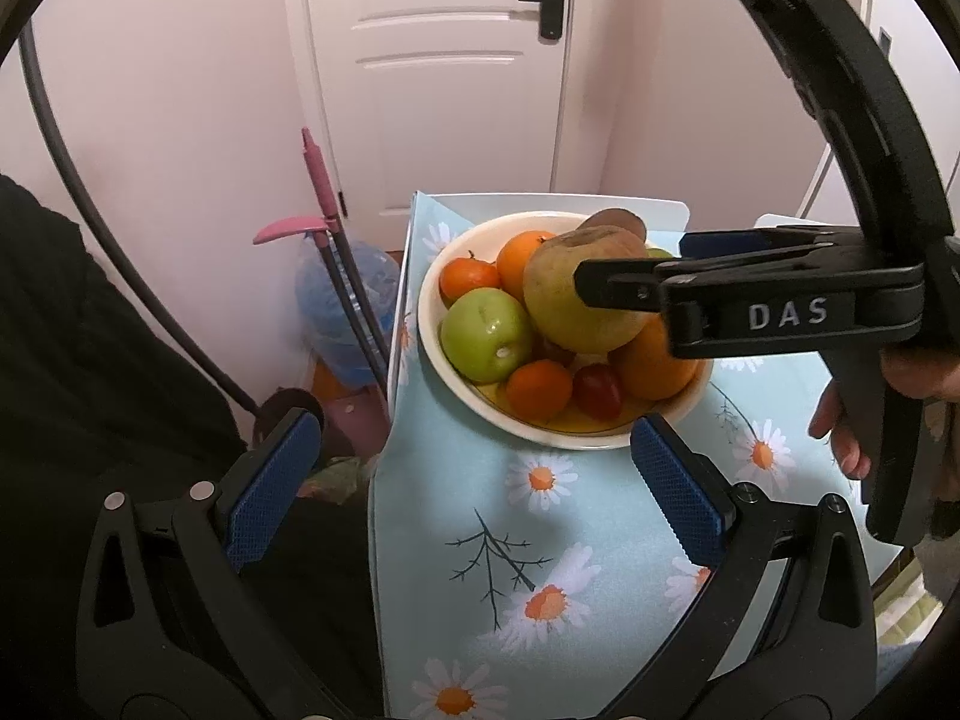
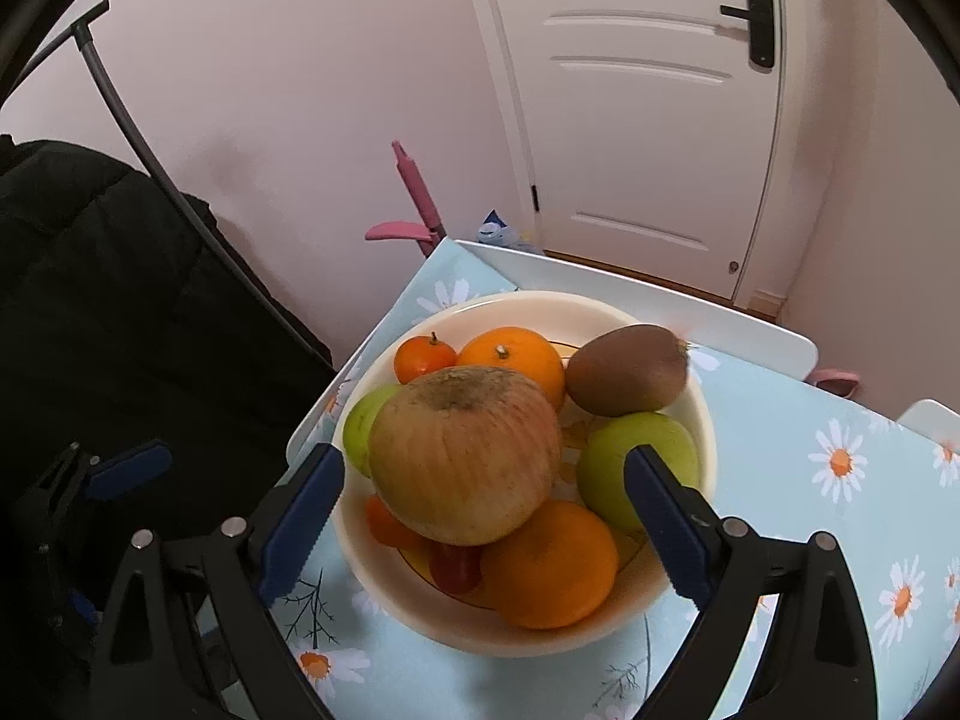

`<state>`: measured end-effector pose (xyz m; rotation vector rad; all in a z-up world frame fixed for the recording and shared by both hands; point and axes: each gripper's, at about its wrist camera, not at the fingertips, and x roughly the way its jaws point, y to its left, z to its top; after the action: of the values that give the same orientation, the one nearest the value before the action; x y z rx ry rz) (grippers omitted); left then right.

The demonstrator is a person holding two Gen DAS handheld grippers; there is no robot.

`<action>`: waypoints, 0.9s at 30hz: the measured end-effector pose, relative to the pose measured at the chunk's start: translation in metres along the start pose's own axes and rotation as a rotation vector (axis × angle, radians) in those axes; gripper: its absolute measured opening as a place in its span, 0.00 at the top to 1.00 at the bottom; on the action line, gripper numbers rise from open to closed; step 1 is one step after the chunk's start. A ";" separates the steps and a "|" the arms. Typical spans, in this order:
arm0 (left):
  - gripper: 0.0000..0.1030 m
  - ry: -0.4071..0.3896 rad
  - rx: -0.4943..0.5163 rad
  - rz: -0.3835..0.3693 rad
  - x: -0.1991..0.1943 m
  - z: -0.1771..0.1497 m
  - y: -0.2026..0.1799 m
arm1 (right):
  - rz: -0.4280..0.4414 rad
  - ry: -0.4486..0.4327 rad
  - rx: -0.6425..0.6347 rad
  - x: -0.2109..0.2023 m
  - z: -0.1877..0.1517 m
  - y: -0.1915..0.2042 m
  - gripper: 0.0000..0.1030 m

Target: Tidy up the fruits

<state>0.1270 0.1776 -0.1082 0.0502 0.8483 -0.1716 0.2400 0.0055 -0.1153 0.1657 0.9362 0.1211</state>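
Observation:
A cream bowl (image 1: 432, 324) (image 2: 672, 594) holds piled fruit on a daisy tablecloth. A large yellow-brown apple (image 1: 570, 300) (image 2: 462, 456) lies on top. Around it are oranges (image 1: 651, 366) (image 2: 549, 564), small mandarins (image 1: 468, 279) (image 2: 423, 357), green apples (image 1: 486, 336) (image 2: 624, 462), a kiwi (image 2: 627, 369) and a small red fruit (image 1: 597, 390). My right gripper (image 2: 483, 528) is open over the bowl, its jaws either side of the large apple without touching it; it also shows from the side in the left wrist view (image 1: 600, 285). My left gripper (image 1: 474, 486) is open and empty, low before the bowl.
The table (image 1: 540, 540) is small; its left edge drops to the floor. A pink-handled mop (image 1: 318, 180) and a blue water jug (image 1: 348, 312) stand left of it. A dark garment (image 2: 90, 300) lies at left. A white door (image 2: 648, 120) is behind.

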 end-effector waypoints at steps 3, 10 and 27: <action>0.00 -0.008 0.006 -0.004 -0.004 0.002 -0.004 | -0.017 -0.013 0.001 -0.013 -0.001 -0.002 0.10; 0.00 -0.048 0.030 0.008 -0.025 0.013 -0.026 | -0.060 -0.061 0.013 -0.064 -0.009 -0.015 0.10; 0.00 -0.150 0.002 0.053 -0.105 0.039 -0.135 | -0.422 -0.176 0.160 -0.262 -0.076 -0.082 0.00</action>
<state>0.0648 0.0542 -0.0002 0.0607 0.6965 -0.1250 0.0274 -0.1138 0.0315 0.1209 0.7870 -0.3541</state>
